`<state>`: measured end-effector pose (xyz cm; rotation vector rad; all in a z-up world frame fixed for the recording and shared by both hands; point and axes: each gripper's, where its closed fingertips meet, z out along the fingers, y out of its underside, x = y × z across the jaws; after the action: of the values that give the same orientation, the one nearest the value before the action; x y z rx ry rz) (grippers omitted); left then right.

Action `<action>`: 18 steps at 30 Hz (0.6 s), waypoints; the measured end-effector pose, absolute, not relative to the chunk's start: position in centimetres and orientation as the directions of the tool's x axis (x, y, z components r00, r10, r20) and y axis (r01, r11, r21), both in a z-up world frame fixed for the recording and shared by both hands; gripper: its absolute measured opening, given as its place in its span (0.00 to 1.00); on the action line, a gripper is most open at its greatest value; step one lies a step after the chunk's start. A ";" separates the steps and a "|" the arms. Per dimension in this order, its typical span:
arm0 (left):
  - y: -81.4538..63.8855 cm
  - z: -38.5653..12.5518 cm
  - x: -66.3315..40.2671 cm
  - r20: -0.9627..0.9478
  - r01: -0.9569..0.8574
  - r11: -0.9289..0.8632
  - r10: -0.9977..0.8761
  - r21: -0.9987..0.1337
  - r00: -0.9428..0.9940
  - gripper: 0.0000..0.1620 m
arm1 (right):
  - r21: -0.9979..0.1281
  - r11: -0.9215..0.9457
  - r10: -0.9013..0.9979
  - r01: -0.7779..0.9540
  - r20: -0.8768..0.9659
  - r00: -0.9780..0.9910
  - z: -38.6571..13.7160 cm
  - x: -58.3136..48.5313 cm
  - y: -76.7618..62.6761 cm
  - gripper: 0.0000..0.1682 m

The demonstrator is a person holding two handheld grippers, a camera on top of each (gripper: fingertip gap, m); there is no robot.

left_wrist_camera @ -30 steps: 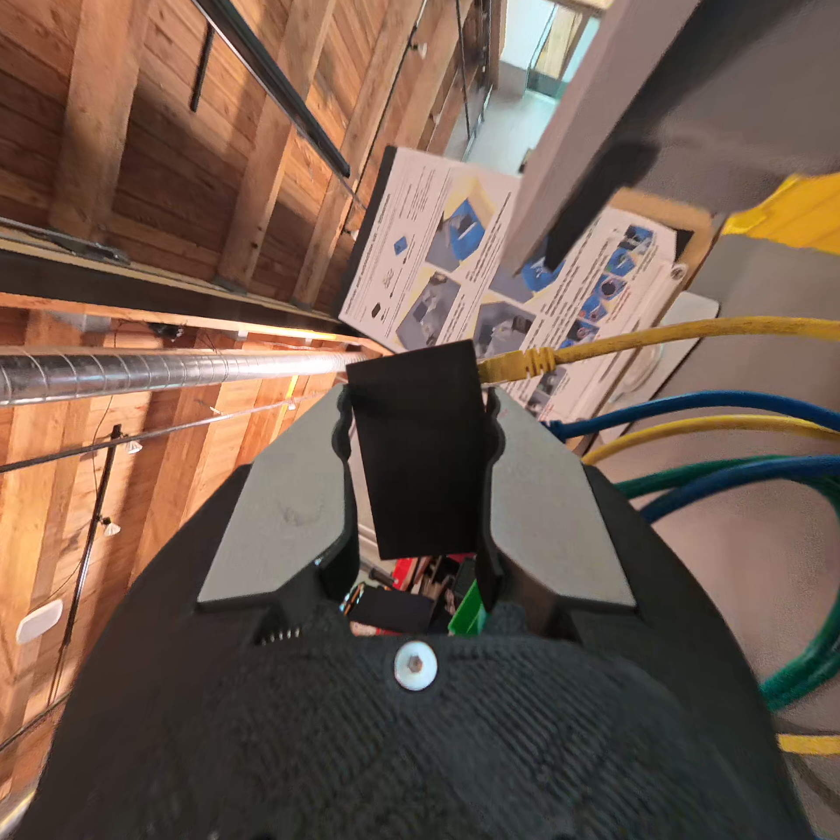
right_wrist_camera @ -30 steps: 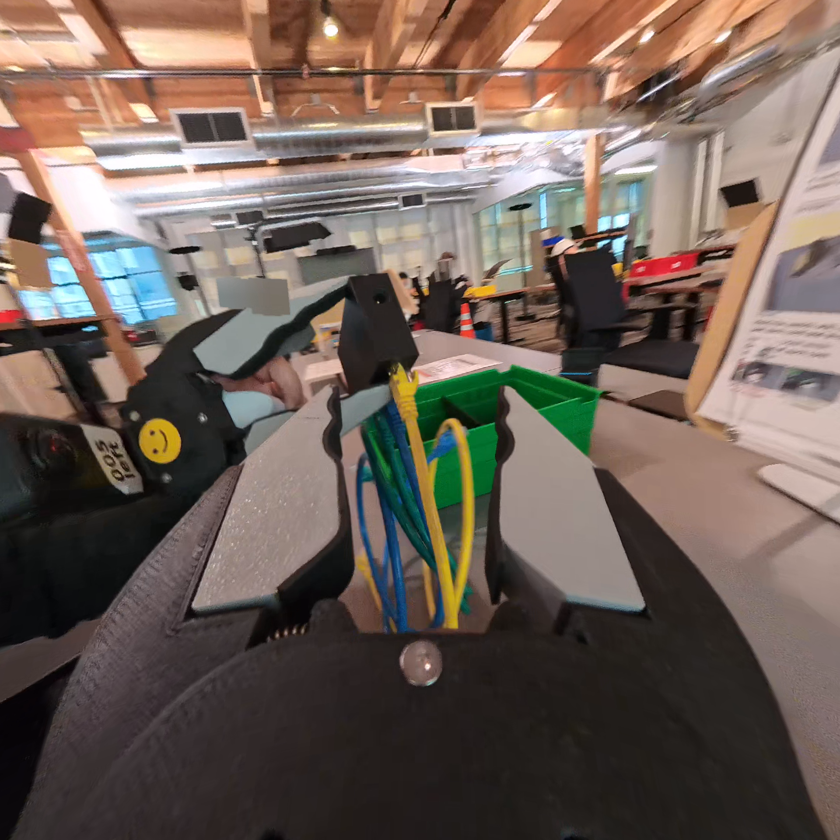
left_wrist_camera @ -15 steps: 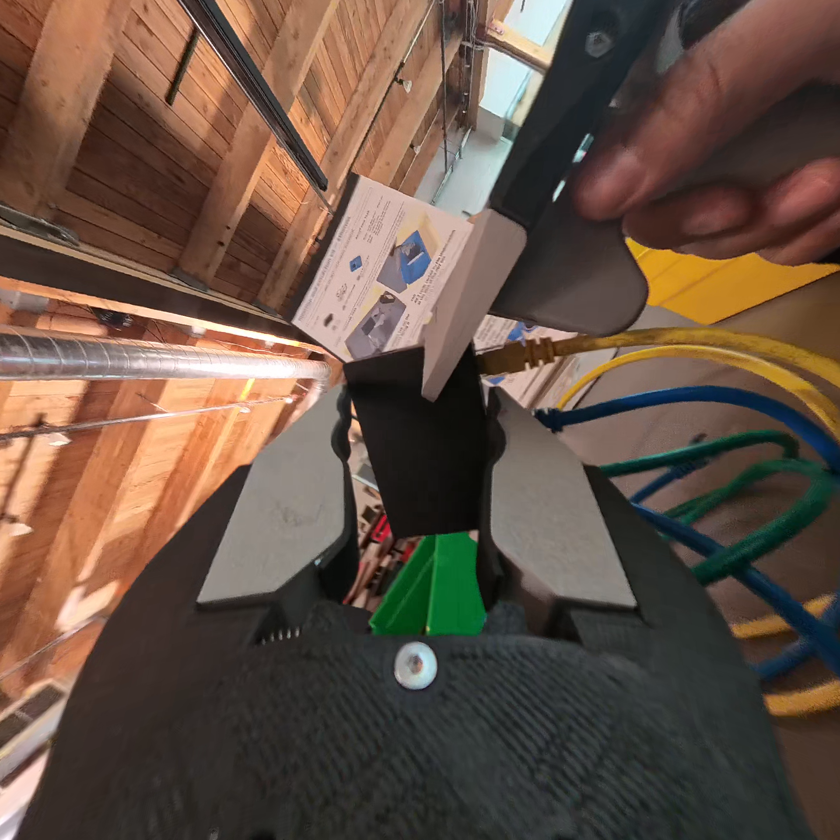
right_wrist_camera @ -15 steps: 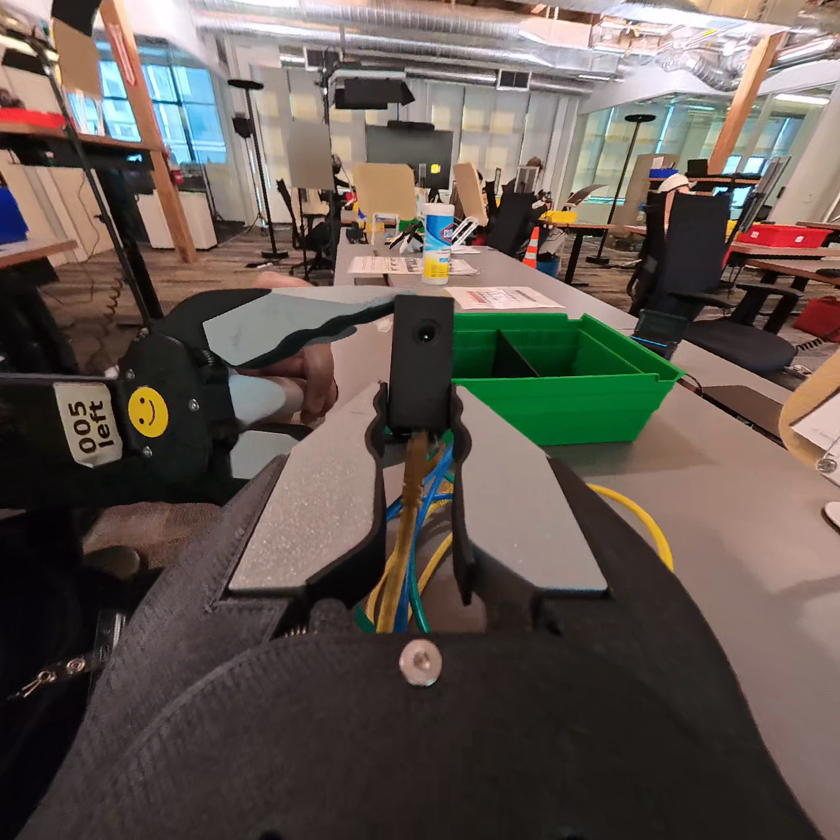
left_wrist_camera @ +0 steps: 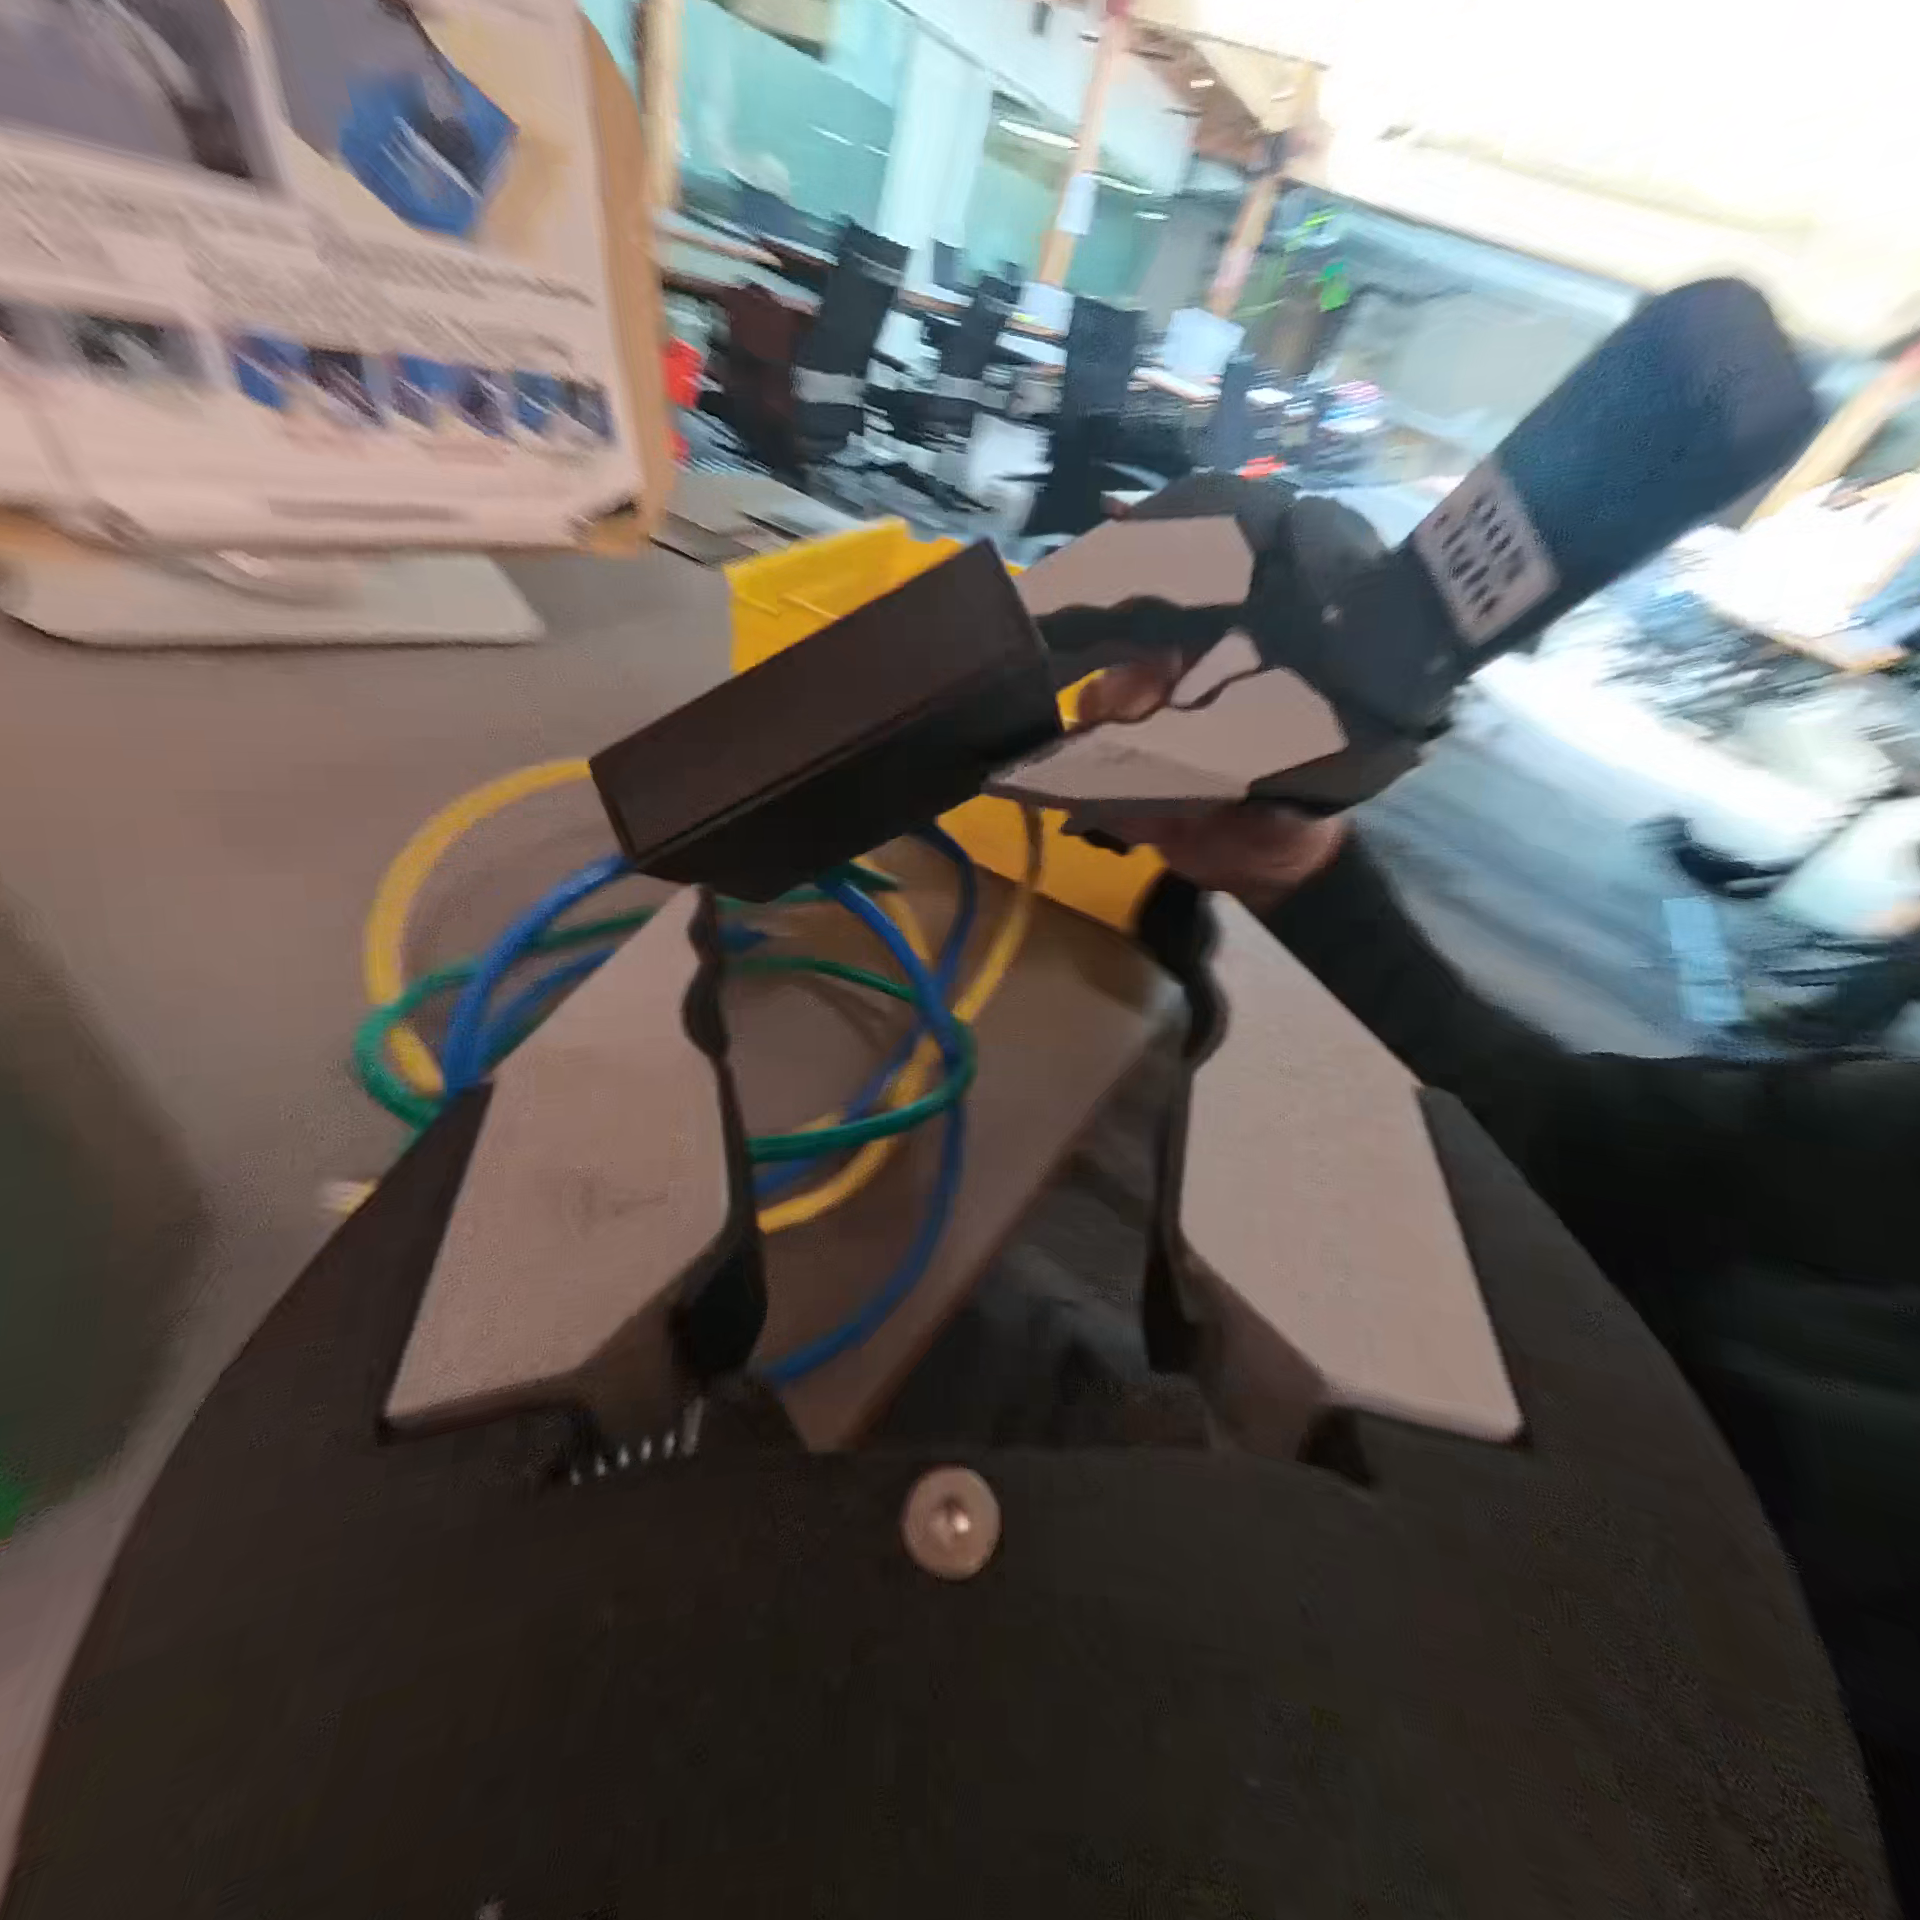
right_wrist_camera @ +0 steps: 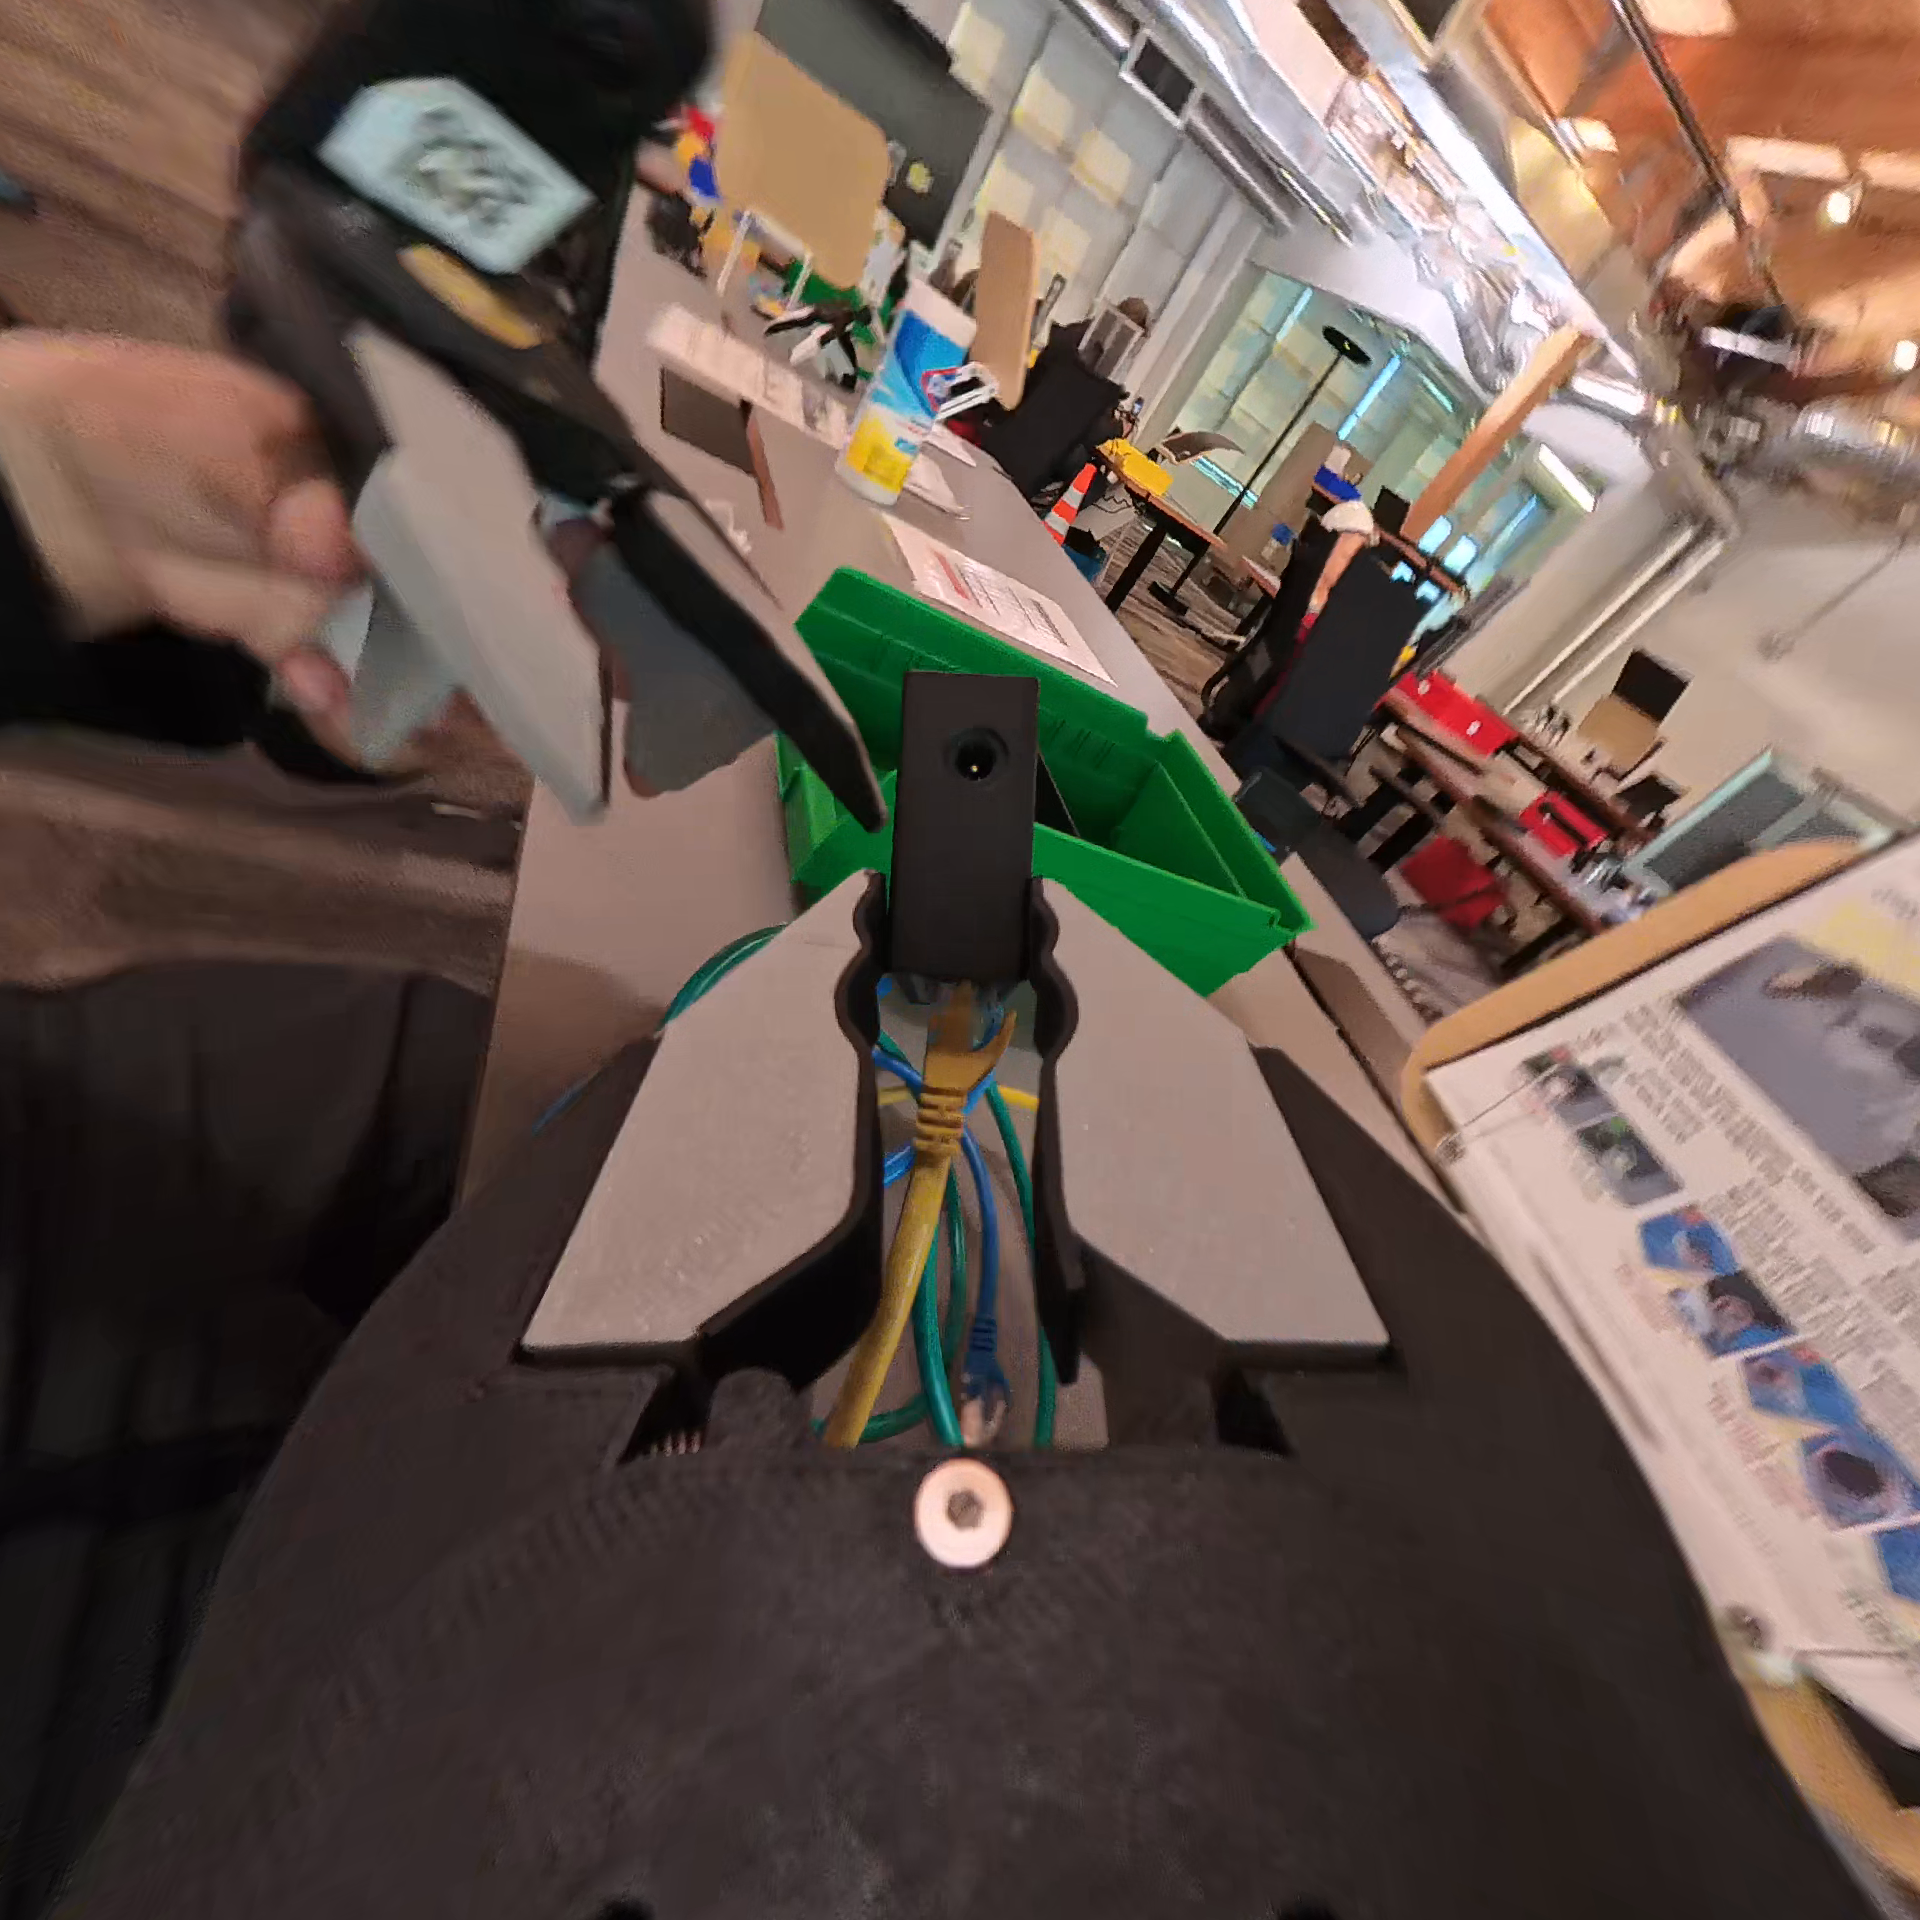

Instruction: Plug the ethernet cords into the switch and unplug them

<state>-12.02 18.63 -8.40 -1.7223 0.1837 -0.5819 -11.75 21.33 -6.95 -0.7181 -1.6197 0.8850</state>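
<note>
Grey bench (right_wrist_camera: pixel 665 862) below: right tool (right_wrist_camera: pixel 956 940) clamps switch (right_wrist_camera: pixel 966 821); left tool (left_wrist_camera: pixel 945 935) released. Yellow cord (right_wrist_camera: pixel 914 1226) drag may twist switch loose.

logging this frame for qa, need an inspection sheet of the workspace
surface: grey tabletop, cords lying on it
job's things: black box-shaped switch, lifted off the table
clutter: green plastic bin, yellow plastic bin, wipes canister
grippers: right gripper fingers shut on switch; left gripper open, empty
cables: yellow cord meets switch underside; blue cord, green cord looped loose
surroundings: poster board, desks, chairs
</note>
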 end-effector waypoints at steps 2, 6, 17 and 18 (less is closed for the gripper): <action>18.2 -9.1 -12.4 0.416 0.277 -0.344 -0.448 -0.897 0.792 0.64 | -0.806 0.590 0.769 -0.051 0.580 -0.267 -7.1 -11.2 19.6 0.14; 17.1 -10.4 -10.8 0.611 0.421 -0.448 -0.491 -0.789 0.621 0.64 | -0.718 0.689 0.671 -0.100 0.684 -0.287 -7.5 -11.0 17.5 0.14; 15.3 -8.0 -11.5 0.772 0.671 -0.468 -0.582 -0.575 0.256 0.51 | -0.406 0.914 0.392 -0.027 0.896 -0.210 -8.6 -10.6 16.0 0.14; 15.2 -7.7 -11.8 0.782 0.690 -0.475 -0.584 -0.546 0.218 0.50 | -0.356 0.934 0.347 -0.014 0.918 -0.192 -8.6 -10.6 16.1 0.14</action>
<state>-11.77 15.24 -7.67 -1.4213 -0.1079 -1.5021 -10.56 16.09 -8.56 -0.2516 -1.7393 0.3310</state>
